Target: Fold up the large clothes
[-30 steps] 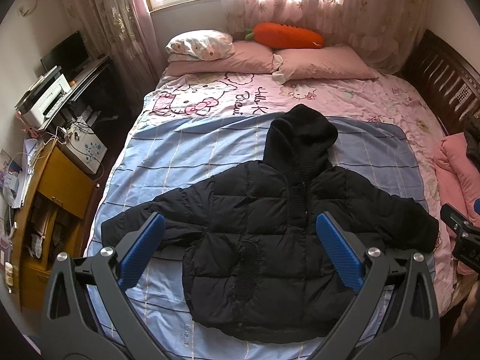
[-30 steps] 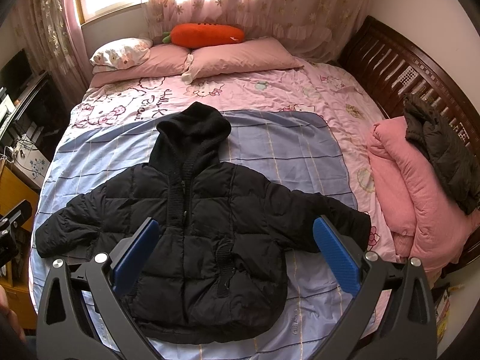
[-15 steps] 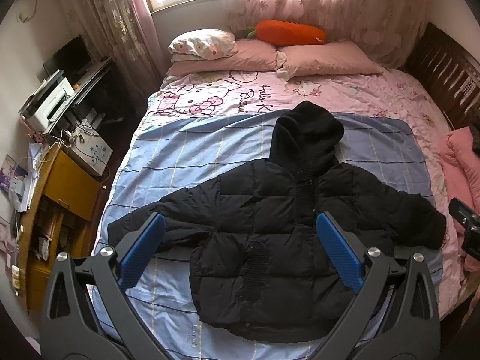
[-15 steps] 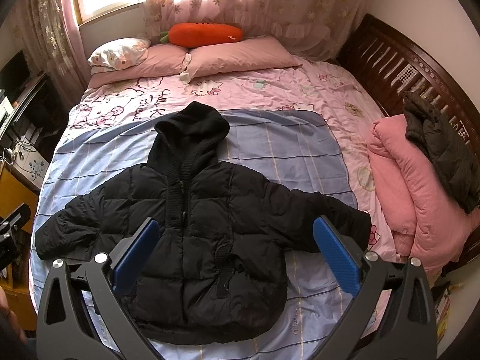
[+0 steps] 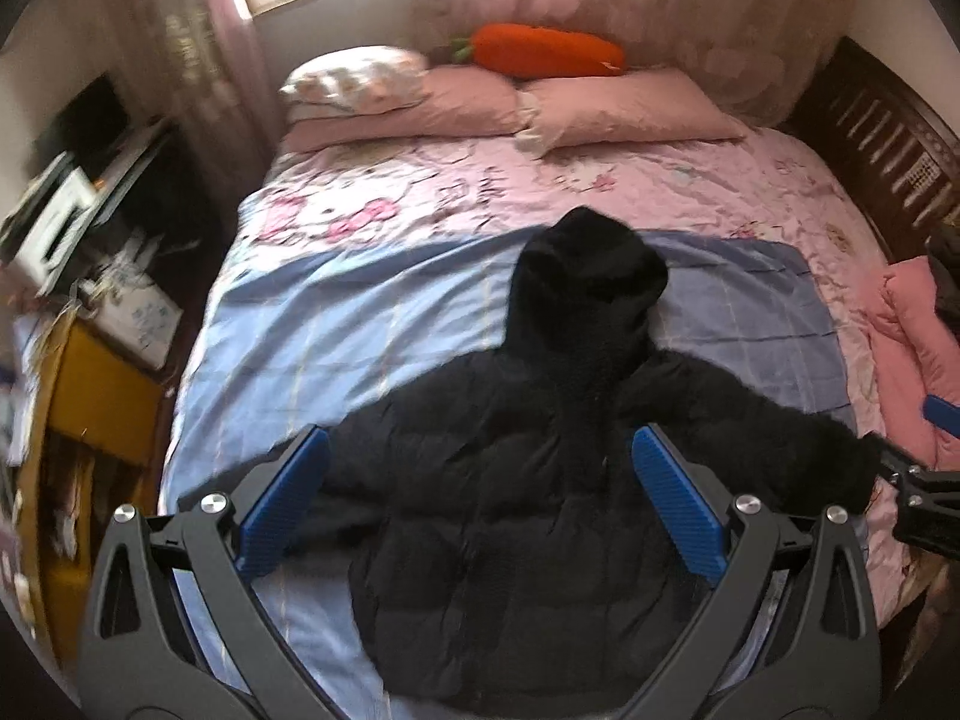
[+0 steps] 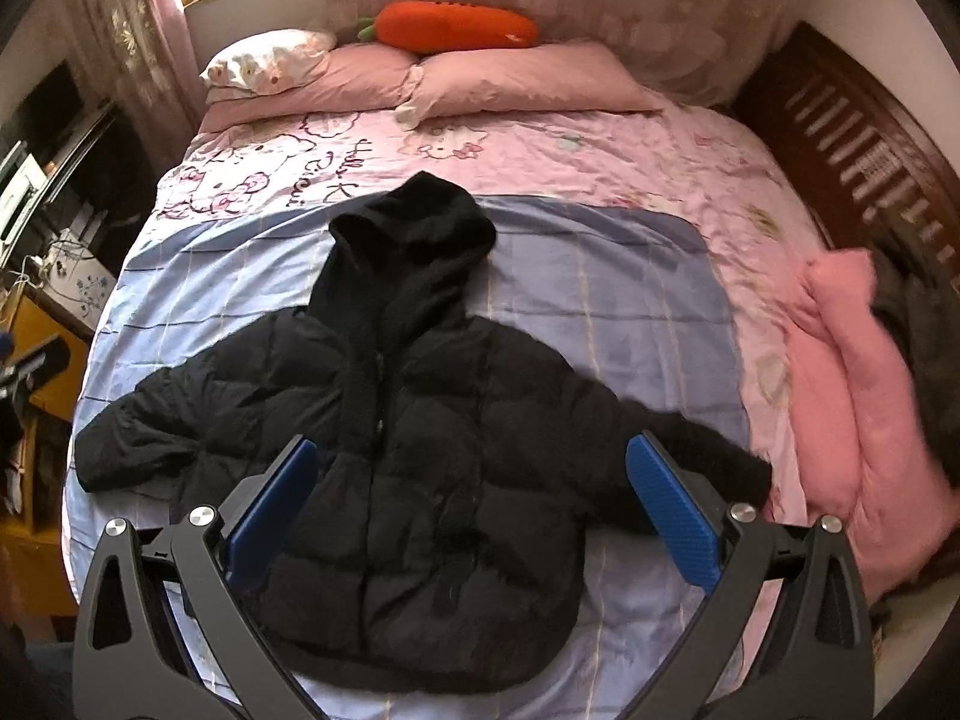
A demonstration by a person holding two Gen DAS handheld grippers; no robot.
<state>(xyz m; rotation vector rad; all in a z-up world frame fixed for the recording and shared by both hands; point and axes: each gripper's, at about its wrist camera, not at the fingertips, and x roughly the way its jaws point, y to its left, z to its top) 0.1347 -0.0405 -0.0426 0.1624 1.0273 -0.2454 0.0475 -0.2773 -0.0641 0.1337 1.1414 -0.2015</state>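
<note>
Left gripper (image 5: 480, 492): jaws spread wide apart, blue pads (image 5: 282, 504) facing inward, nothing between them. It is held above the near end of the bed, over the lower half of the jacket. Contact with the fabric is not evident.

Right gripper (image 6: 468, 498): jaws likewise wide apart and holding nothing, blue pads (image 6: 672, 510) on either side of the jacket's right half and sleeve as framed. Part of this gripper also shows at the right edge of the left wrist view, close to the sleeve cuff there; whether it touches the cuff cannot be determined.

Black hooded puffer jacket (image 6: 414, 468): lying flat, front side up, on the blue striped sheet (image 6: 600, 312) at the near half of the bed. Both sleeves are spread outward to the sides. The hem is toward the camera, and the hood (image 6: 414, 240) points toward the pillows. No fold is made.

Beyond the blue sheet: pink cartoon-print bedcover (image 6: 540, 144), reaching to the head of the bed. On the right side of the bed lies a bundled pink quilt (image 6: 864, 408), with a dark garment (image 6: 924, 324) beside it against the dark wooden bed frame (image 6: 852, 138).

Head of bed: two pink pillows (image 6: 516, 78), one white patterned pillow (image 6: 270, 60) to the left, and an orange carrot-shaped cushion (image 6: 456, 24) resting behind them below the curtained window.

Left of bed: a yellow cabinet (image 5: 102, 408) and a cluttered worktop (image 5: 90, 204); details are blurred.
</note>
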